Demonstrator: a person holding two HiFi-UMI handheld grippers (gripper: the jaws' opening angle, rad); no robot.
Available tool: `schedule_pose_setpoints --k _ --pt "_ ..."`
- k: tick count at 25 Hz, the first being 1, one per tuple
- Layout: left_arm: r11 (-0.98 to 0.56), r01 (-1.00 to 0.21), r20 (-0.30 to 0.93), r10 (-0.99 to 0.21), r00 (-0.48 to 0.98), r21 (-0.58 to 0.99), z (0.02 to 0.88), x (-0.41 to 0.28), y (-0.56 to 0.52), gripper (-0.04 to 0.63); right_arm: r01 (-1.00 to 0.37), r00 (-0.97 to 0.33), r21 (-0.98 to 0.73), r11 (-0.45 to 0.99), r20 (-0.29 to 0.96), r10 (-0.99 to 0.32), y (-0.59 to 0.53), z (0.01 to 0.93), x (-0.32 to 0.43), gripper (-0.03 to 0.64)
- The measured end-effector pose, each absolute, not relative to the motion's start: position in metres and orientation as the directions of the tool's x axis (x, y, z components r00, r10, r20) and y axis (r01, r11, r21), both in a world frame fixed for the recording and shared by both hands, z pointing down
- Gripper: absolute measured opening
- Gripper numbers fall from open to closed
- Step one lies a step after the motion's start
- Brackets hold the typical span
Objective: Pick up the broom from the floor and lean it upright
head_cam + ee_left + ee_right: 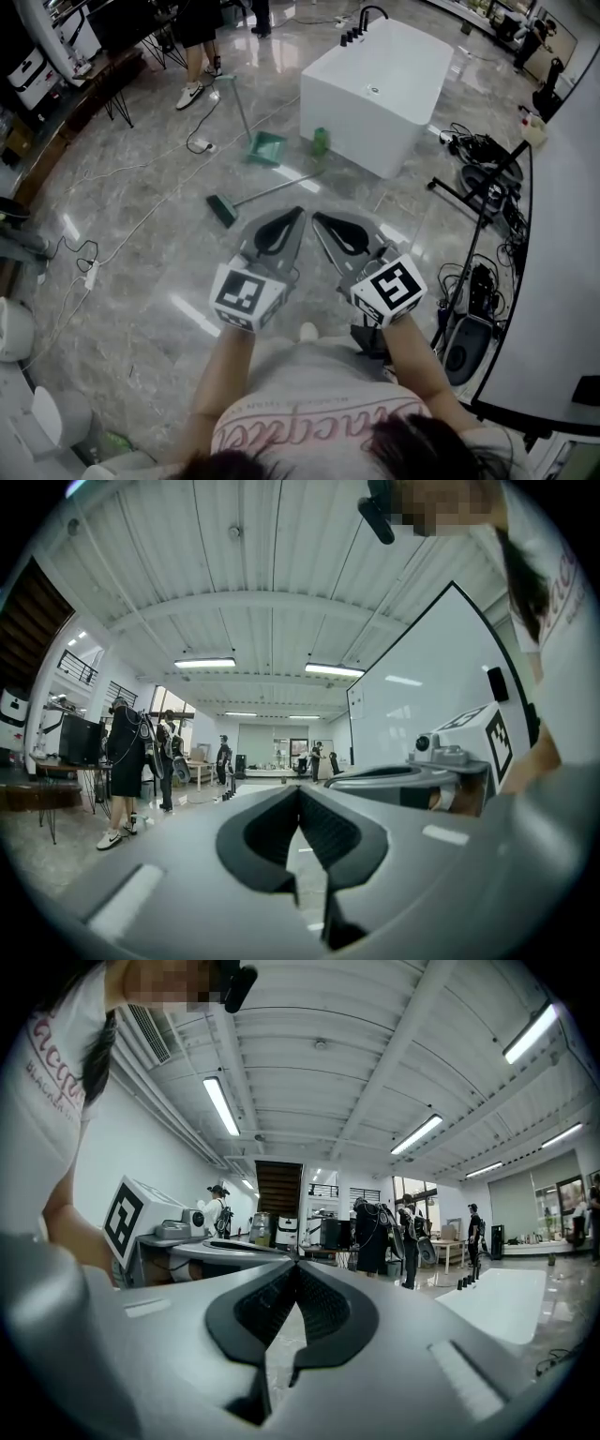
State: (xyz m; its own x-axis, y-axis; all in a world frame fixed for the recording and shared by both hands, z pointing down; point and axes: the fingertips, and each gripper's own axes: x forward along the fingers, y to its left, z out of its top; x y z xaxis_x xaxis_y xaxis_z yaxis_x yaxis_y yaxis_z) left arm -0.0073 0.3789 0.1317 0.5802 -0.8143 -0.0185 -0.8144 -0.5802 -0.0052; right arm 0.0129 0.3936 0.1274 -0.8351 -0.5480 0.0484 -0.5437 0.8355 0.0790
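The broom (272,192) lies flat on the marble floor, its green head (222,210) at the left and its thin handle running up-right toward the bathtub. My left gripper (298,212) and right gripper (317,217) are held side by side, level, above the floor on the near side of the handle. Neither touches the broom. In the left gripper view the left gripper (300,787) has its jaws together with nothing between them. The right gripper (297,1265) in its own view is likewise shut and empty. The broom shows in neither gripper view.
A white bathtub (375,84) stands beyond the broom, with a green bottle (321,141) and a green dustpan (267,148) beside it. Cables and black equipment (483,155) lie at the right by a white wall. People (124,761) stand at the far left.
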Motion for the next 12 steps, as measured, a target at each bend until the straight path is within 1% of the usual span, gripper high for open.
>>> schedule_pose_setpoints --k 12 --pt "-0.535 -0.845 -0.001 -0.845 0.535 0.005 0.14 -0.019 0.365 0.0 -0.53 -0.843 0.039 0.847 0.078 -0.532 0.375 0.141 0.022 0.002"
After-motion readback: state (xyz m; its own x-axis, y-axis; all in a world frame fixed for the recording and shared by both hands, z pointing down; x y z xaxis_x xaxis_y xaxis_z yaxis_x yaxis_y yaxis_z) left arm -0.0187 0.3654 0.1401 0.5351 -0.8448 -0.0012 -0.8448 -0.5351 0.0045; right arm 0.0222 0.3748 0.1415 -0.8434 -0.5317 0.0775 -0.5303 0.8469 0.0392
